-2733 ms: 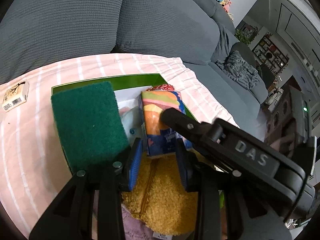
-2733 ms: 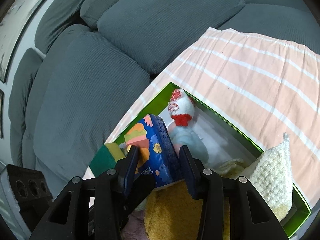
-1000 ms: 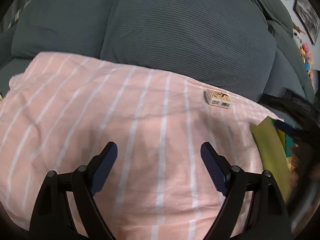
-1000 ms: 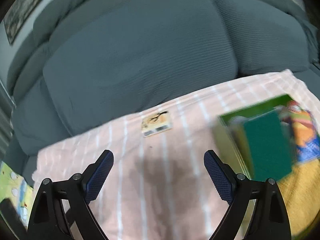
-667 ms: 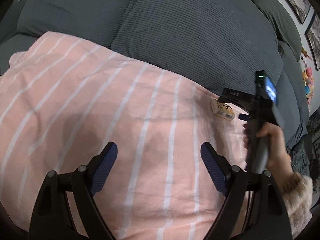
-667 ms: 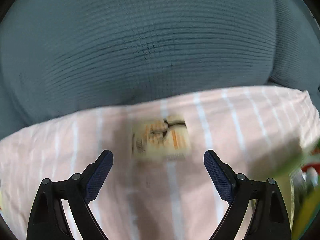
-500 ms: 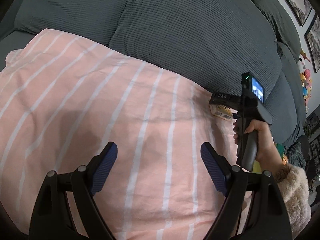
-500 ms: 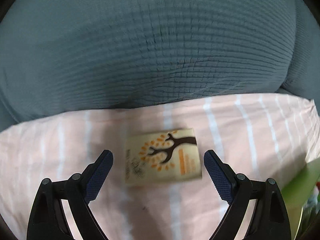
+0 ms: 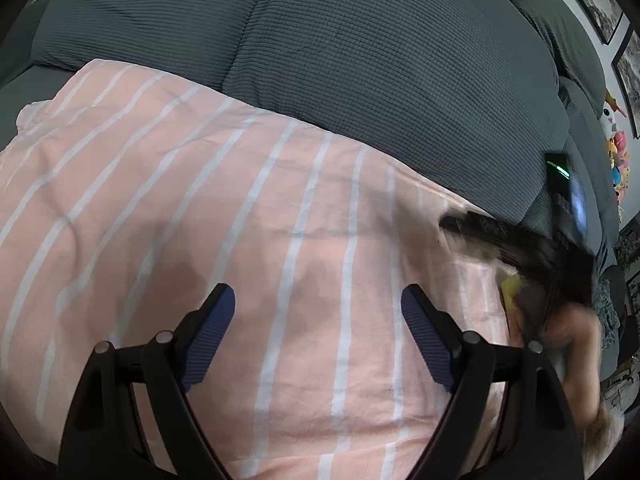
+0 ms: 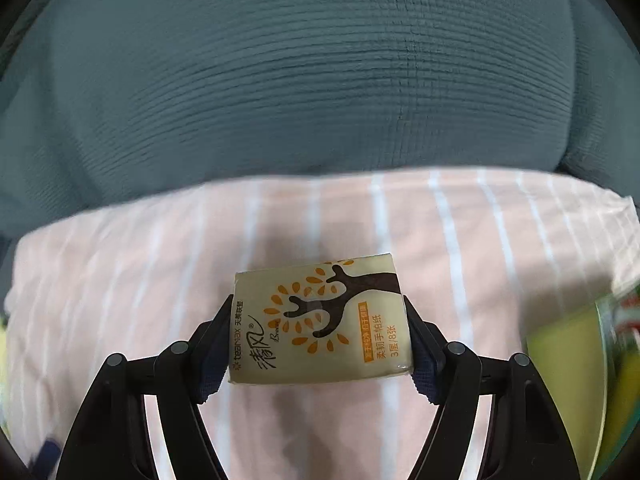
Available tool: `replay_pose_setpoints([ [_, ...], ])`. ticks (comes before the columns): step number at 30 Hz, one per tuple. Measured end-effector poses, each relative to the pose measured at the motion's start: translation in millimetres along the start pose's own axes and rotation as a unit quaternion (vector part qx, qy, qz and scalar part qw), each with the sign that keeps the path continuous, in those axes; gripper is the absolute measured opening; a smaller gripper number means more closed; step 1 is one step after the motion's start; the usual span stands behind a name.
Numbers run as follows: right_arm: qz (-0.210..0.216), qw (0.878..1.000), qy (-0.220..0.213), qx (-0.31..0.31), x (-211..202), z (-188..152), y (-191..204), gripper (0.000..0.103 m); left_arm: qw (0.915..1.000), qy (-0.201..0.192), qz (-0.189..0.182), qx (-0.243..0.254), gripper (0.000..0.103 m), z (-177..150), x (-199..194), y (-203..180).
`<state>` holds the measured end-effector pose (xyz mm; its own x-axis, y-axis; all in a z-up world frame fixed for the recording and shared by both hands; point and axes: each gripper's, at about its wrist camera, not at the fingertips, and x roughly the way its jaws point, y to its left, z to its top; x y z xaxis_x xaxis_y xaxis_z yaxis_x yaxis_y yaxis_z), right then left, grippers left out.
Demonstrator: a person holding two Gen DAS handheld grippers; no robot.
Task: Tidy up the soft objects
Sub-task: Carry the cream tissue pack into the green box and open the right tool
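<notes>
Between the right gripper's (image 10: 318, 334) closing pads the cream tree-printed tissue pack (image 10: 320, 326) is lying crosswise, pads pressing its short ends; the left gripper (image 9: 318, 334) is gaping empty, far off.

Both wrist views: striped sheet (image 9: 280, 208), close.

Motion blur smears the right gripper (image 9: 472, 226) and the hand (image 9: 568, 332) in the left wrist view; the green box (image 10: 568, 364) blurs, cut off at the right edge.
</notes>
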<state>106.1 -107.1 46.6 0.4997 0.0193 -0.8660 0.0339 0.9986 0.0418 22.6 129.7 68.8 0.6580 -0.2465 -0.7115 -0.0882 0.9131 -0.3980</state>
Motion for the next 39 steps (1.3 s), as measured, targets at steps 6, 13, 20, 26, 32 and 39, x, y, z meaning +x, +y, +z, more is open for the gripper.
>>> replay_pose_setpoints([
  [6, 0.056, 0.998, 0.037, 0.021, -40.0, -77.9, 2.3, 0.075, 0.9999, 0.004, 0.005, 0.008, 0.085, -5.4, 0.7, -3.9],
  [13, 0.026, 0.998, 0.06, 0.015, -40.0, -113.1, -1.6, 0.085, 0.9997, 0.01, 0.011, 0.021, 0.085, -16.0, 0.6, -12.0],
  [20, 0.094, 0.991, 0.024, 0.095, -62.3, -113.7, -40.8, 0.086, 0.9976, 0.044, 0.005, 0.053, 0.085, -33.2, 13.4, -30.3],
  [26, 0.139, 0.982, 0.004, 0.131, -62.9, -105.7, -62.1, 0.073, 0.9905, 0.098, -0.053, 0.081, 0.083, -52.7, 26.8, -55.9],
  [32, 0.159, 0.978, 0.023, 0.132, -54.0, -108.2, -57.2, 0.053, 0.9825, 0.141, -0.091, 0.08, 0.057, -66.7, 46.4, -69.4],
  [39, 0.175, 0.97, 0.058, 0.158, -30.3, -109.7, -56.0, 0.053, 0.9779, 0.15, -0.13, 0.065, 0.039, -73.3, 60.2, -77.3],
])
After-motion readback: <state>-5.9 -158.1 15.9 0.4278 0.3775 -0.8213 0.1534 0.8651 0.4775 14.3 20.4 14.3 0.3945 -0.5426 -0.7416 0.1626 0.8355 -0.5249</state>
